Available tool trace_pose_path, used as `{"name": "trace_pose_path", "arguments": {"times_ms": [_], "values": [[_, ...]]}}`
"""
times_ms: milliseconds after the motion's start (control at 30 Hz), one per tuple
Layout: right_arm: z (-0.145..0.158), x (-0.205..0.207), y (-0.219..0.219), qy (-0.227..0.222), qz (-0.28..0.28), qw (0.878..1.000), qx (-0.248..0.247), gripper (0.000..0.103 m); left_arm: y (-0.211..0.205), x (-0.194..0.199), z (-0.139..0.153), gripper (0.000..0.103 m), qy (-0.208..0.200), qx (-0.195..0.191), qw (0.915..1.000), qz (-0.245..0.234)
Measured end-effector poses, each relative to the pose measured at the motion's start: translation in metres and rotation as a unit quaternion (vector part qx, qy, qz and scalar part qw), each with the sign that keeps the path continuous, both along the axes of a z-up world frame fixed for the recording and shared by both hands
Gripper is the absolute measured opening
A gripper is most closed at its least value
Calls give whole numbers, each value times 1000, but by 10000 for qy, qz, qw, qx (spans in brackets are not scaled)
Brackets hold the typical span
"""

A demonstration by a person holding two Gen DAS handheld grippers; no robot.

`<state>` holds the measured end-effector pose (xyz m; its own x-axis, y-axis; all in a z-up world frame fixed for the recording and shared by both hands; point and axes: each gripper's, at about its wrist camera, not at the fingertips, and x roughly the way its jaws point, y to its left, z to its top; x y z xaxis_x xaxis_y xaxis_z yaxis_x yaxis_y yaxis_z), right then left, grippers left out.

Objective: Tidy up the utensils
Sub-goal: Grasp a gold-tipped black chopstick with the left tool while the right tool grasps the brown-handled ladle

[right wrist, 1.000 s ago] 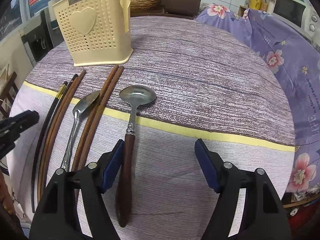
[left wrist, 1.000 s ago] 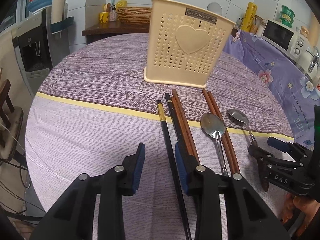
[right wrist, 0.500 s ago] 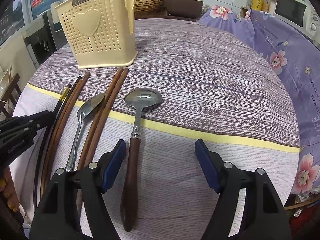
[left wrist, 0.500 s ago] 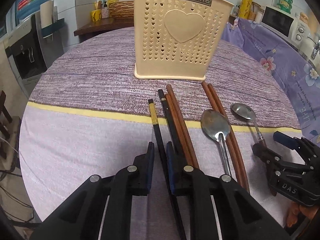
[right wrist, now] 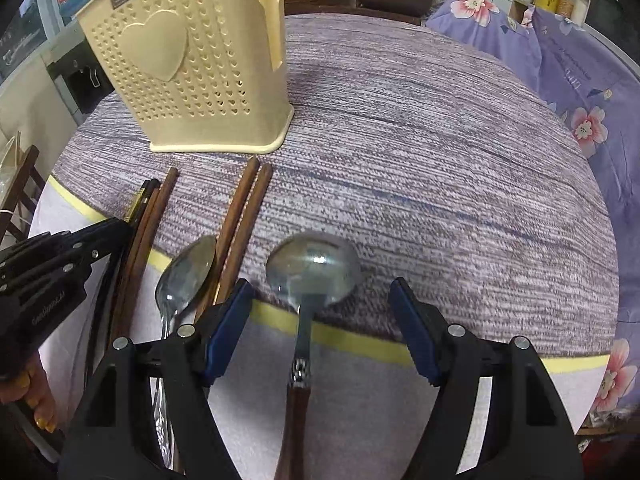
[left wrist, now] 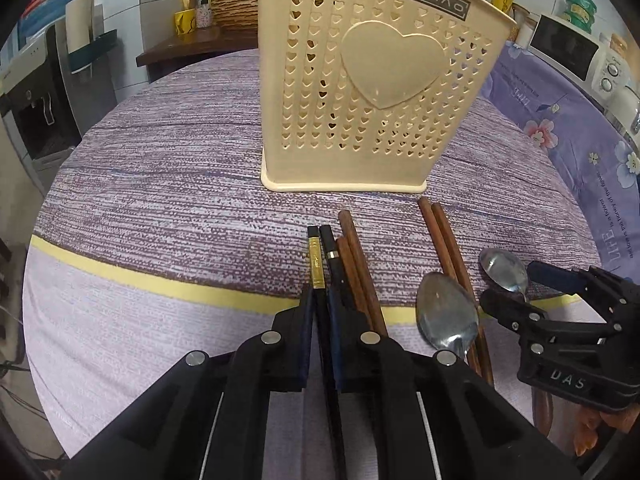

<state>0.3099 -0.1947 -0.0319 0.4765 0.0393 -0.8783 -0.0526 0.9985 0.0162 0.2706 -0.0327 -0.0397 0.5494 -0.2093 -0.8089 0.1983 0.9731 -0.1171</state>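
Two pads of the left gripper (left wrist: 320, 320) were clamped on one black chopstick (left wrist: 316, 260), which lay on the table (left wrist: 160, 200) before the holder (left wrist: 360, 100). Lifting it straight would spare its neighbours. The right gripper (right wrist: 320, 312) straddled the ladle (right wrist: 312, 268), jaws wide.

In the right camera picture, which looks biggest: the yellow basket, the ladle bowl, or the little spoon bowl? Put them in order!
Biggest to smallest, as they look:
1. Basket, clearly the biggest.
2. Ladle bowl.
3. Spoon bowl, narrower than the ladle's.

The basket stands farther from the camera and looks biggest anyway. The two bowls lie about equally near, so that comparison is fair.
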Motion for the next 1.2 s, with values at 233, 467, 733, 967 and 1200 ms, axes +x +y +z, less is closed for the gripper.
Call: {"name": "trace_pose_path", "arguments": {"times_ms": [233,467,733,967,1200], "values": [[2,12,1,-7,-34,10000,-31,52,-2,9,1,8,55,86,9999,-12],[2,11,-2,-3,-7,10000,-13,48,-4,11,1,8,12,202,9998,-36],[1,4,0,84,-79,9999,-28,56,-5,11,2,8,11,195,9998,-23],[0,0,0,28,-412,9991,79,56,-5,11,1,8,0,208,9998,-11],[-2,1,8,-87,-361,9993,-46,48,-6,11,2,8,-1,229,9997,-24]]}}
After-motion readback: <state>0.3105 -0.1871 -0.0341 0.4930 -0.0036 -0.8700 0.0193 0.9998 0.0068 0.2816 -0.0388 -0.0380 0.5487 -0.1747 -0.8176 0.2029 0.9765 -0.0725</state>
